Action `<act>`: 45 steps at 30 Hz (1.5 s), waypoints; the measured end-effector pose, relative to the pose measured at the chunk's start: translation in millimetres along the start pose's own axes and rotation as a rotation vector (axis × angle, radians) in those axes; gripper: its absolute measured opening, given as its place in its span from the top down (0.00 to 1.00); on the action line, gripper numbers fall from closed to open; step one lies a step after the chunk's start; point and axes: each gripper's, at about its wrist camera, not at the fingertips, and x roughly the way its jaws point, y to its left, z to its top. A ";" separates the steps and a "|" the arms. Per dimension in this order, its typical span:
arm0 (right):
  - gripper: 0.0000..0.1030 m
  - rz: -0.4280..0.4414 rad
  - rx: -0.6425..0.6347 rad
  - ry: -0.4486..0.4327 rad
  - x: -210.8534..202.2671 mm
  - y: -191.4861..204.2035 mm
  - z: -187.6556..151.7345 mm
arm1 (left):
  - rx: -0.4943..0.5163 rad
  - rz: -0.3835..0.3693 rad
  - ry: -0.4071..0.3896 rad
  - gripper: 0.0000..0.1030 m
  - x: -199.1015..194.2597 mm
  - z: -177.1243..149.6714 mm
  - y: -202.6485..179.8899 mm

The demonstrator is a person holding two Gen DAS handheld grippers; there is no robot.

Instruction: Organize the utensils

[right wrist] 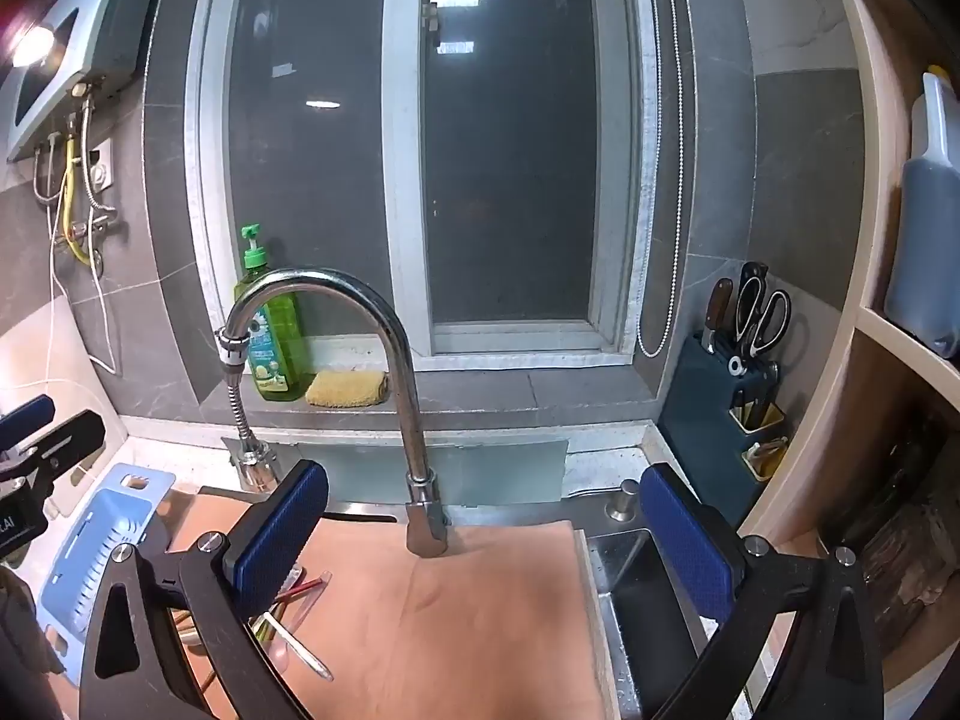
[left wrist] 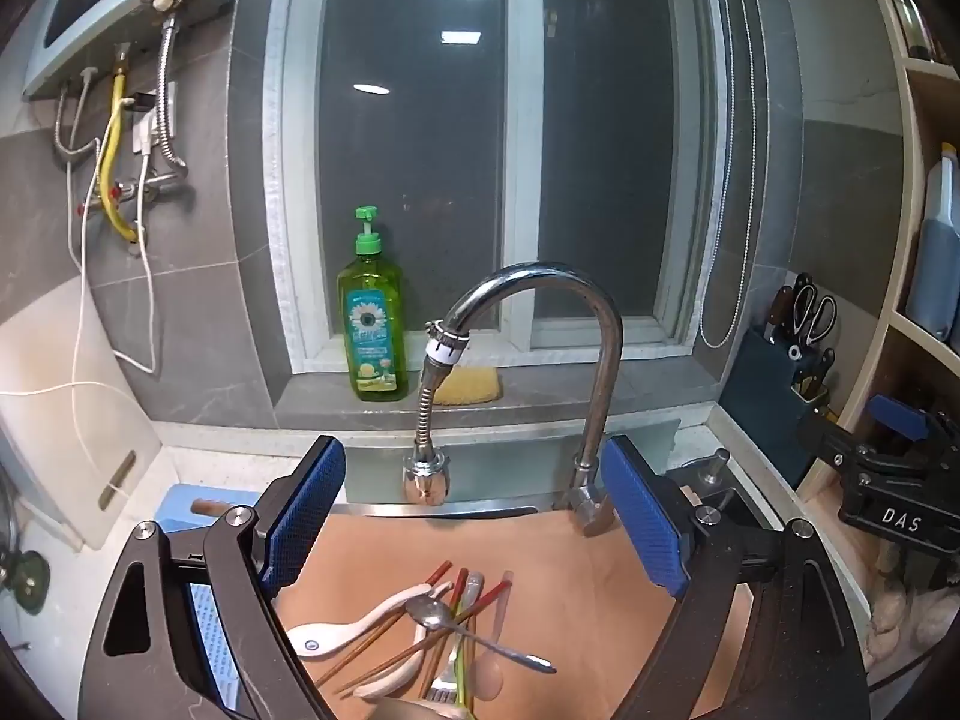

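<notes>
A pile of utensils lies on a tan mat (left wrist: 570, 564) over the sink: a metal spoon (left wrist: 432, 613), white ceramic spoons (left wrist: 342, 633), red-brown chopsticks (left wrist: 390, 636) and a fork (left wrist: 444, 681). My left gripper (left wrist: 474, 516) is open and empty, held above and behind the pile. My right gripper (right wrist: 486, 540) is open and empty over the bare mat (right wrist: 456, 606); part of the pile (right wrist: 294, 630) shows behind its left finger. A dark blue utensil holder (right wrist: 714, 420) with knives and scissors stands at the right.
A chrome faucet (left wrist: 594, 348) arches over the mat. Green dish soap (left wrist: 372, 324) and a yellow sponge (left wrist: 468, 387) sit on the window sill. A blue drain tray (right wrist: 102, 546) lies left. Open sink basin (right wrist: 636, 588) lies right of the mat. Shelves stand at the far right.
</notes>
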 end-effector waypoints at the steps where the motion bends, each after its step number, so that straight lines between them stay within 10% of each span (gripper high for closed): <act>1: 0.00 0.001 0.002 -0.001 1.6 -1.7 1.7 | -0.001 -0.001 -0.001 0.15 -0.1 0.0 -0.1; 45: 0.00 0.007 0.017 -0.024 2.3 -3.1 3.1 | 0.004 -0.012 0.019 0.15 6.8 -0.7 -3.3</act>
